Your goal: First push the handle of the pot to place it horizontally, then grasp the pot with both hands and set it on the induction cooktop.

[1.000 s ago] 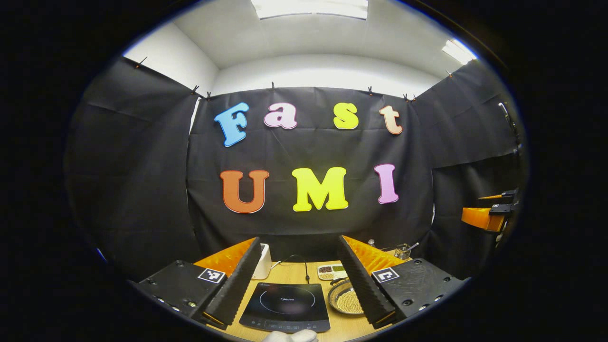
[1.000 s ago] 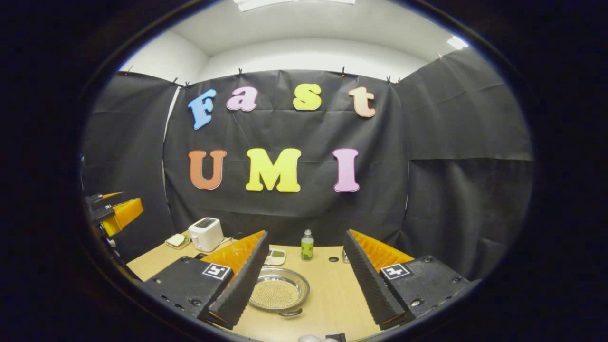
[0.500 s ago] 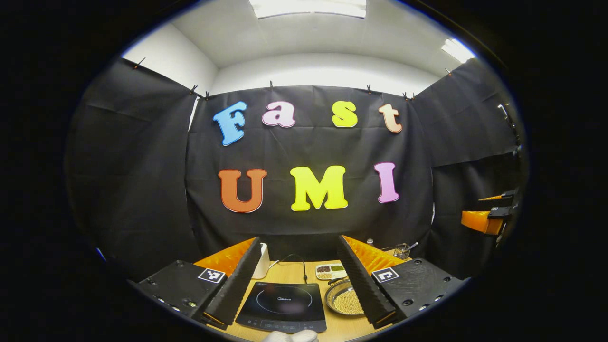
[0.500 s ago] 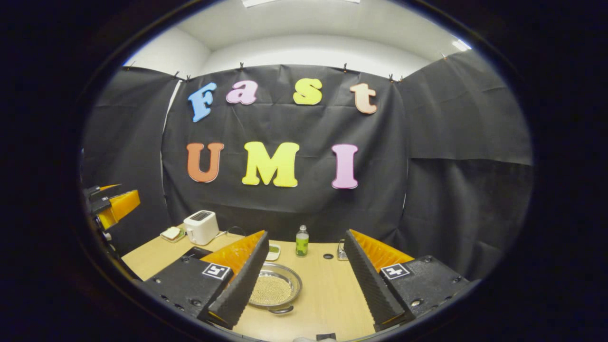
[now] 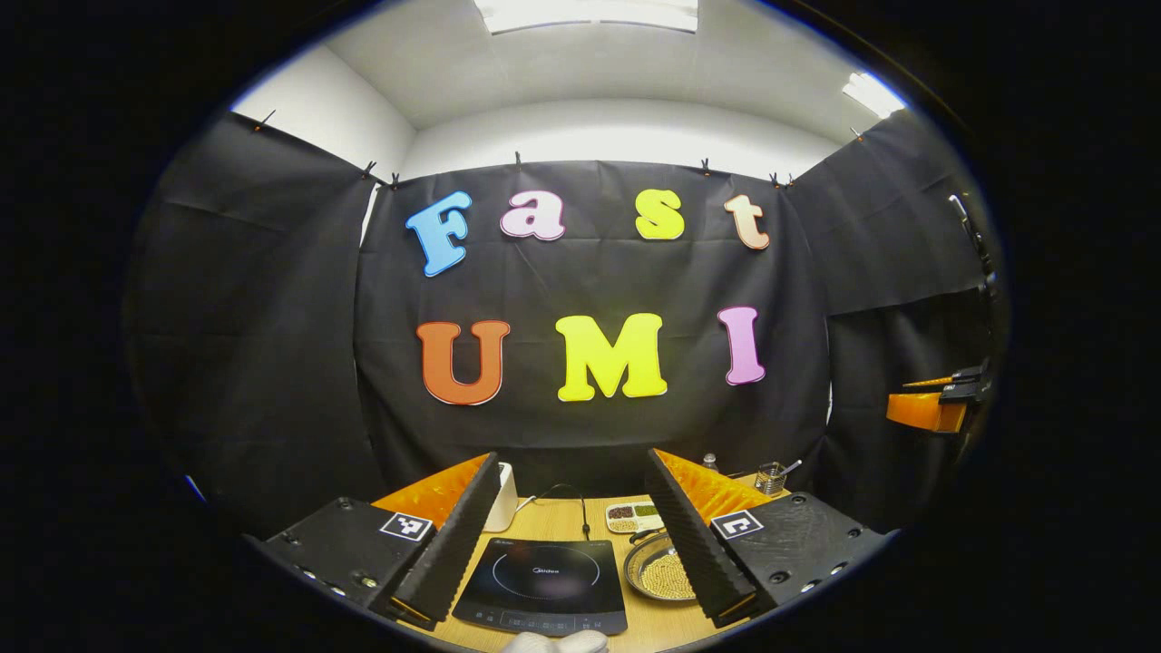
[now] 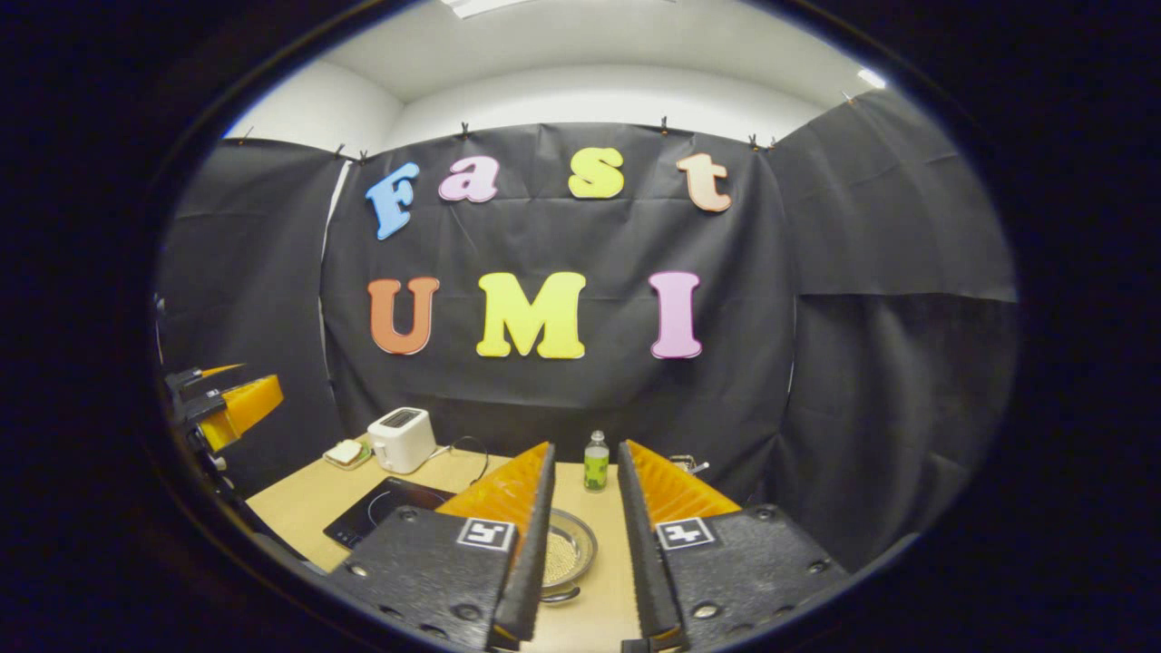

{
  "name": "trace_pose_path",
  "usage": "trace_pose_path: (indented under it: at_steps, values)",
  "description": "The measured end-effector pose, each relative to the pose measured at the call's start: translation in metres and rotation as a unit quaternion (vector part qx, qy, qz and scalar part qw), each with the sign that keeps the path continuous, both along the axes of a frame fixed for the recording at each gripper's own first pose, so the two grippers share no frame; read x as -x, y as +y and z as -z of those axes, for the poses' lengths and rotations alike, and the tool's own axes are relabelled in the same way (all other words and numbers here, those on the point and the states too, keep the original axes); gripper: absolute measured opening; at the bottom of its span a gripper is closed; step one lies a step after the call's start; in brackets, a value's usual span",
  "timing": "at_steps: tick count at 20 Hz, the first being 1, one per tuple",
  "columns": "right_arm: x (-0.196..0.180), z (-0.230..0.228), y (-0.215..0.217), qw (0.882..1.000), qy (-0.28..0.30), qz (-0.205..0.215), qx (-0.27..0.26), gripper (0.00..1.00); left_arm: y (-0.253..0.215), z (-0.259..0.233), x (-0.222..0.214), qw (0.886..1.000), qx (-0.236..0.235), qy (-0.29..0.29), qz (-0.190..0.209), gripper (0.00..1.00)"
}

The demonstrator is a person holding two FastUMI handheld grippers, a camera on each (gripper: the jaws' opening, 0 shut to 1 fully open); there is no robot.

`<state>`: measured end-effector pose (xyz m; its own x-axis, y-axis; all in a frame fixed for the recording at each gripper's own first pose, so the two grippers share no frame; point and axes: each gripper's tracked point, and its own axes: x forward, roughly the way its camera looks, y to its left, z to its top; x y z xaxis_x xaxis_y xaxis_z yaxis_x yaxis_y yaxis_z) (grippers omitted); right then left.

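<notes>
While the left gripper [image 5: 570, 535] is held above the table [image 5: 562, 521] in the left gripper view, its jaws are spread wide, nothing between them. The induction cooktop [image 5: 542, 583] is framed between the fingers, with the pot [image 5: 660, 573] just beside it.

Seen in the right gripper view, the right gripper [image 6: 580, 544] is narrowed to a small gap, gripping nothing. The pot [image 6: 570, 555] lies on the table beyond the tips, the induction cooktop [image 6: 385, 510] near it.

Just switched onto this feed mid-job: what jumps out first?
The black induction cooktop lies bare on the wooden table, framed between the left gripper's wide-open fingers. Right of it sits the shallow metal pot of pale grains. The right gripper, fingers nearly closed but holding nothing, hangs above that pot.
</notes>
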<state>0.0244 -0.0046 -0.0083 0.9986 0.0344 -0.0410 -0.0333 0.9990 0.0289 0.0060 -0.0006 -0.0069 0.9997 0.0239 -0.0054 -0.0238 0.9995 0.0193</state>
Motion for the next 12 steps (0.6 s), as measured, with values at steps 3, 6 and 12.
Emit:
trace_pose_path:
  at_steps: [3,6,12]
  values:
    - [0.000,0.005,0.010,1.000,0.013,-0.017,0.006,0.06,0.000,0.002,0.000,1.000,-0.001,0.001,-0.001,0.96]
    - [-0.002,0.018,0.022,0.999,0.035,-0.039,0.008,0.01,0.002,0.004,-0.001,1.000,-0.002,0.002,-0.004,0.96]
    - [-0.013,0.071,0.037,0.991,0.109,-0.074,-0.004,0.04,0.004,0.004,0.002,1.000,0.002,0.006,-0.010,0.96]
